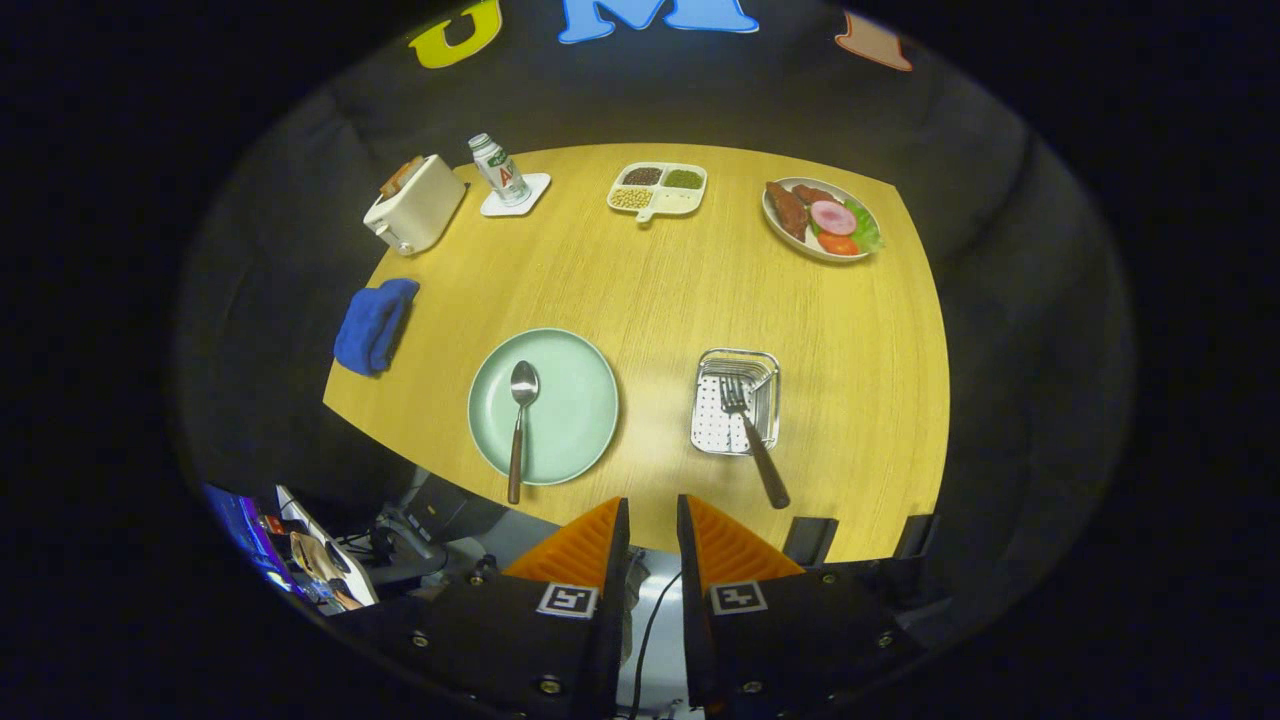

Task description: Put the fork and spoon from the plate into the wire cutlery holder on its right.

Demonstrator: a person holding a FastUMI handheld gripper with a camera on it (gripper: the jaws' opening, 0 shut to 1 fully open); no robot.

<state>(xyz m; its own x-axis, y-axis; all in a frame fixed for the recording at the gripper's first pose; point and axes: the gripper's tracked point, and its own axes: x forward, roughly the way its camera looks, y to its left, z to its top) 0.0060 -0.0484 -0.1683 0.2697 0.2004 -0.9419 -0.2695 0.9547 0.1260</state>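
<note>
The gripper (653,520) is hovering high over the near edge of a round wooden table (660,300), its two orange fingers (585,545) standing close together with only a narrow gap between them and nothing held. Beyond the fingers and a little to their left, a pale green plate (575,375) is sitting on the table, and a spoon (520,425) is lying on it, bowl pointing away, its dark handle reaching past the plate's near rim. Beyond the fingers to their right, the wire cutlery holder (737,400) is standing well apart from the plate. A fork (750,435) is resting in it, tines inside and handle sticking out over the near rim. Farther off, along the table's far side, a white toaster (415,205), a small bottle (498,168) on a coaster, a divided dish of beans (658,190) and a plate of food (822,218) are standing. A blue cloth (373,325) is lying at the left edge.
</note>
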